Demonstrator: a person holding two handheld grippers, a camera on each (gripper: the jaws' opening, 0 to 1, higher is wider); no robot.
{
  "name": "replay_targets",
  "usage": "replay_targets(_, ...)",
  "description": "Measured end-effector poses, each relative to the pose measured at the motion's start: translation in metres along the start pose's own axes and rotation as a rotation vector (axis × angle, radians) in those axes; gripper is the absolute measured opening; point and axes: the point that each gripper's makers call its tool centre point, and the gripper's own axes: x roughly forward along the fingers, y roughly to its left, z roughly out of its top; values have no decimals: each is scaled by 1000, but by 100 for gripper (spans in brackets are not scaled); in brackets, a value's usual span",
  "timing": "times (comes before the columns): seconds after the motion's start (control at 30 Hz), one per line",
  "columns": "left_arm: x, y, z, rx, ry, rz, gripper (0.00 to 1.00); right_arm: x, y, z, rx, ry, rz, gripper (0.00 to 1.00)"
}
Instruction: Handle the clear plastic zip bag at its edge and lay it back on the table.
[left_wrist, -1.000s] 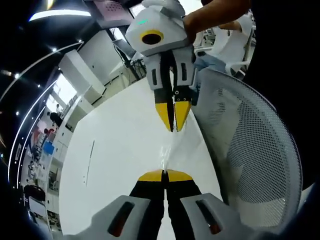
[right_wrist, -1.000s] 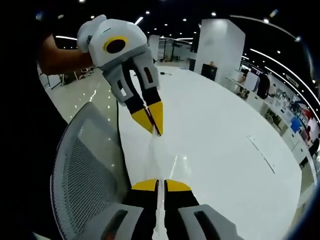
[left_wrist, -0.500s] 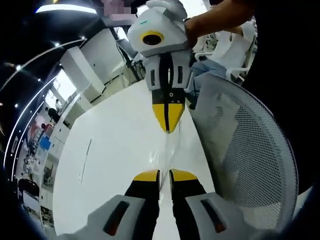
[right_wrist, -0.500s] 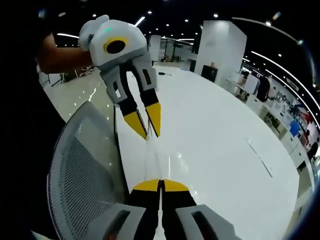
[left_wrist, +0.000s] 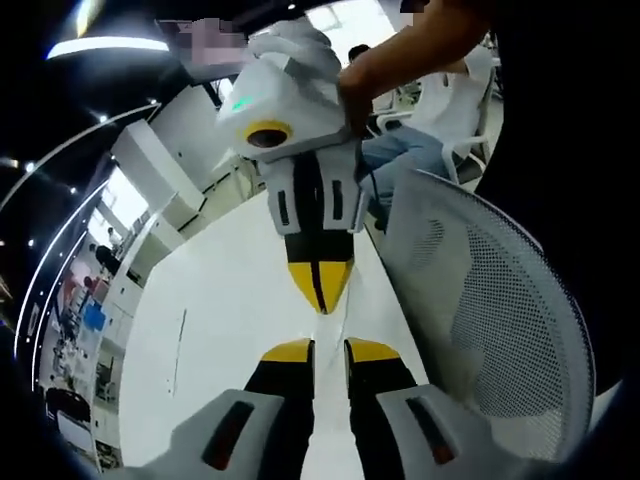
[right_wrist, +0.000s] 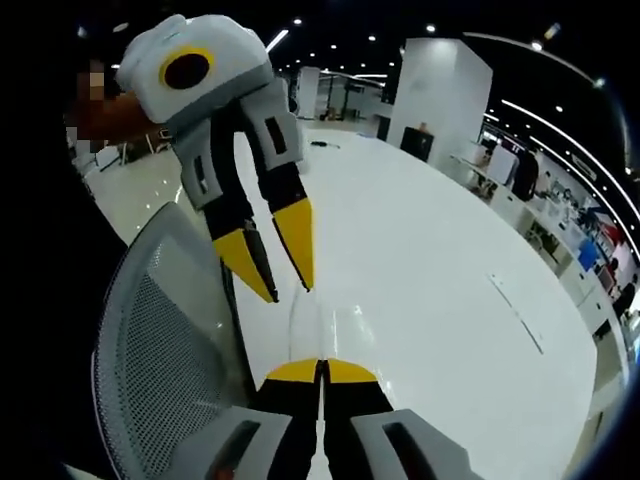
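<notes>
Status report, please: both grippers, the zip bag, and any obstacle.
Left gripper open, off the bag. Right gripper shut on clear zip bag, edge pinched over the white table. Mesh chair close beside.

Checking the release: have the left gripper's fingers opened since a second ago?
Yes. In the right gripper view, the left gripper had its yellow fingers together; now they are spread apart above the white table.

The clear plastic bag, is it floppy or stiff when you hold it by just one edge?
Probably floppy: the clear plastic zip bag looks like a thin see-through film. The right gripper pinches its edge with shut jaws while the left gripper stands open beside it, so it would likely droop. Its glossy shine suggests it could be slippery. It seems very light.
</notes>
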Motion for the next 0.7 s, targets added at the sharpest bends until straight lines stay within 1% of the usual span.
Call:
replay_targets(0.17, 8, -3, 7, 44, 0, 5, 10, -3, -4, 3, 14, -10, -11, 0)
replay_targets(0.37, 20, -3, 8, 98, 29, 18, 10, -7, -7, 10, 64, -32, -25, 0)
replay_targets(0.43, 22, 1, 6, 138, 56, 42, 7, -9, -8, 12, 71, -40, -29, 0)
replay_targets(0.47, 23, 2, 3, 147, 71, 48, 4, -11, -9, 14, 73, -45, -36, 0)
replay_targets(0.53, 25, 0, 0, 148, 87, 30, 0, -13, -11, 17, 76, -51, -42, 0)
replay_targets(0.63, 26, 1, -2, 152, 102, 34, 0, -17, -15, 21, 79, -61, -58, 0)
replay_targets(0.7, 25, 0, -3, 141, 101, 35, 0, -20, -22, 22, 74, -63, -85, 0)
